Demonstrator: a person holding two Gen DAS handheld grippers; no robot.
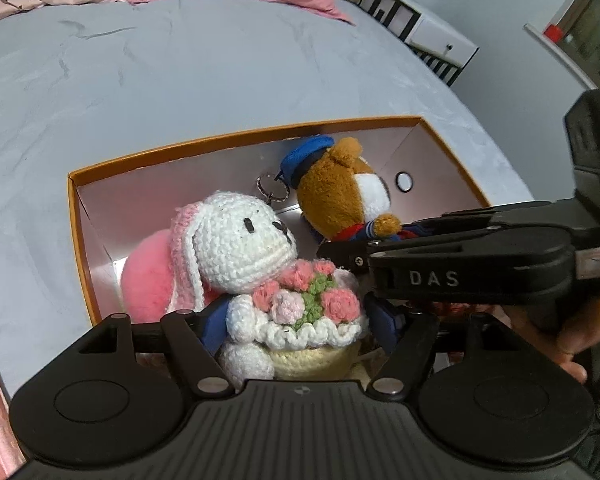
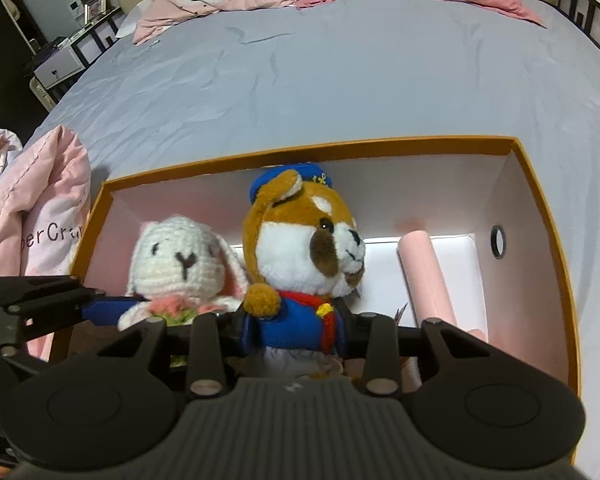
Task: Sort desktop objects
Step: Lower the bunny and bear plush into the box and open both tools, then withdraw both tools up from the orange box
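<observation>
Both toys are over the open orange box (image 2: 540, 208) on the bed: the left gripper (image 1: 300, 320) is clamped on the crochet rabbit (image 1: 240, 240), the right gripper (image 2: 296, 332) on the sailor dog (image 2: 300, 240). This looks like the placing step. Next, each needs lowering to the box floor before the fingers part, clear of the pink roll (image 2: 424, 276).

We find open room at the right end of the orange box (image 2: 548, 216), past the pink roll (image 2: 424, 276). Its left half is crowded by the crochet rabbit (image 1: 244, 240) and sailor dog (image 2: 304, 248), side by side.
</observation>
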